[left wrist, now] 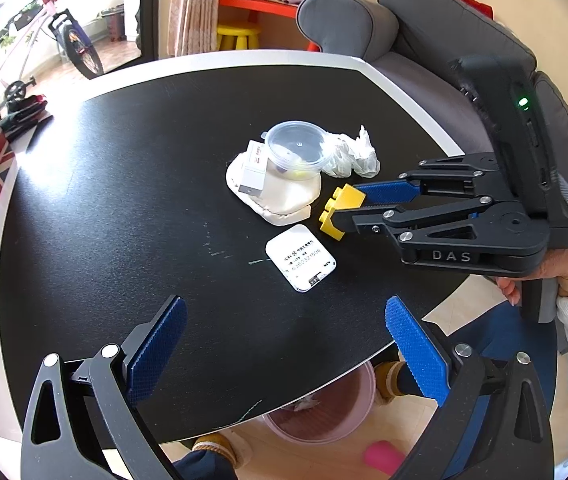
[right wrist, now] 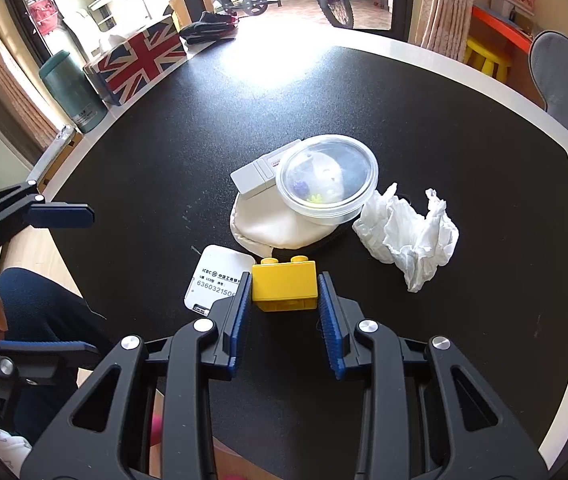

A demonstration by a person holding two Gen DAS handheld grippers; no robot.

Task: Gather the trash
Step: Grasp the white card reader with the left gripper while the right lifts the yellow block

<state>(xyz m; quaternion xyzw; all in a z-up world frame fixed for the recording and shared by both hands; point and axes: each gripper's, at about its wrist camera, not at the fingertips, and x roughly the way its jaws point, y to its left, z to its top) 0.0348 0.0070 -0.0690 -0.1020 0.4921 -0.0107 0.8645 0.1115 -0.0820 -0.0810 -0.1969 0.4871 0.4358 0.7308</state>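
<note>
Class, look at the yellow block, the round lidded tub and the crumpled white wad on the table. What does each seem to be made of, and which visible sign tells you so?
Yellow block: likely hard moulded plastic, smooth with a slight sheen; studs on top, crisp edges.
Round tub: clear thin plastic, glossy; its contents show through the lid.
White wad: probably tissue or thin paper, matte; soft, sharp creases.
</note>
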